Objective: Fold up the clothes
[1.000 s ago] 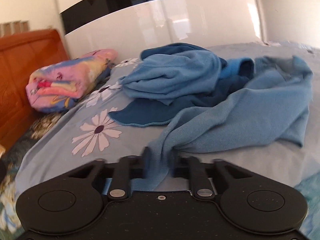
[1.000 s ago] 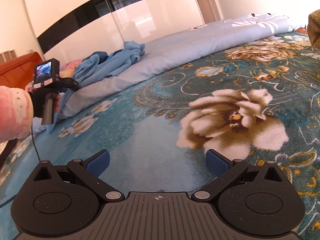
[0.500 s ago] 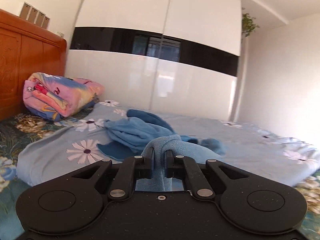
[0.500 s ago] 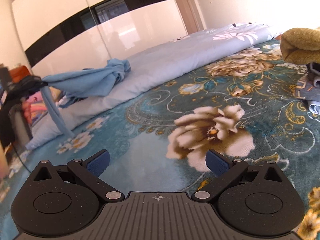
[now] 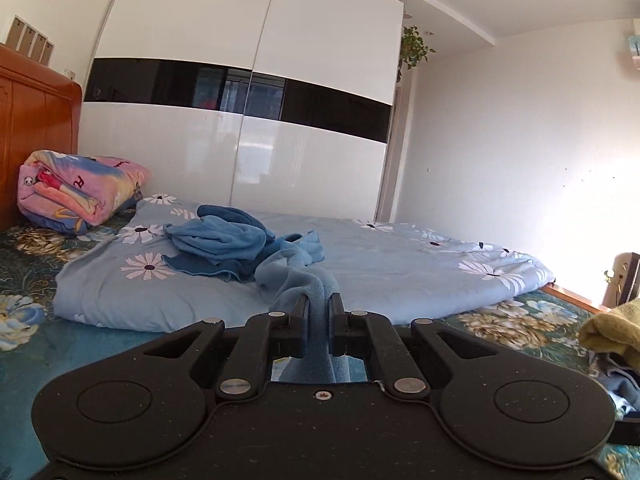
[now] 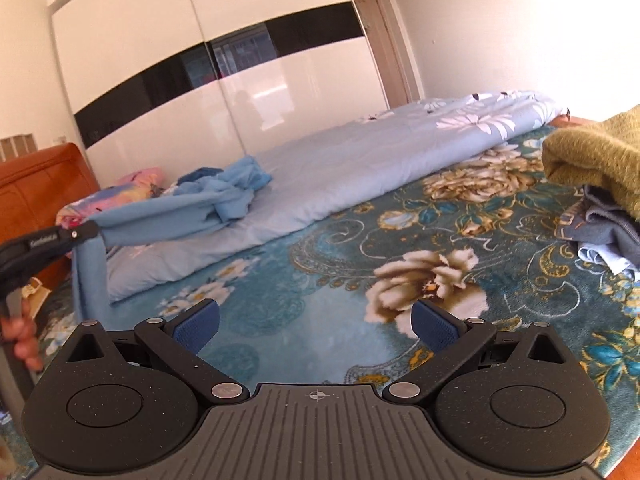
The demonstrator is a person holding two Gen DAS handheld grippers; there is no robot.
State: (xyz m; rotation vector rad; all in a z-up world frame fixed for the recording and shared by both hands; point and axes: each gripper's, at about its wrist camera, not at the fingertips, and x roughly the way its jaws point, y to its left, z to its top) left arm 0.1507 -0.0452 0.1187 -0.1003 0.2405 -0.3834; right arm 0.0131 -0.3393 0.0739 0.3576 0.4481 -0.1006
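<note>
My left gripper (image 5: 319,316) is squeezed tight on the light blue cloth (image 5: 288,268), which stretches up the middle of the frame to the pale flowery quilt (image 5: 400,264). My right gripper (image 6: 315,322) is wide open, holding nothing, low over the teal flowery blanket (image 6: 320,280)

The pinched end of the blue garment (image 5: 280,276) is disappearing between the closed fingers of the left gripper (image 5: 319,312), so how much cloth is sitting inside is not showing, and its darker part (image 5: 208,266) is lying half buried under the lighter folds. In the right wrist view the hand (image 6: 22,340) holding that gripper is being cut off by the frame at 9 o'clock, with only some fingers showing. At 3 o'clock the olive towel (image 6: 596,152) and the grey clothes (image 6: 608,224) under it are running out of frame, and their shapes are staying unclear.
</note>
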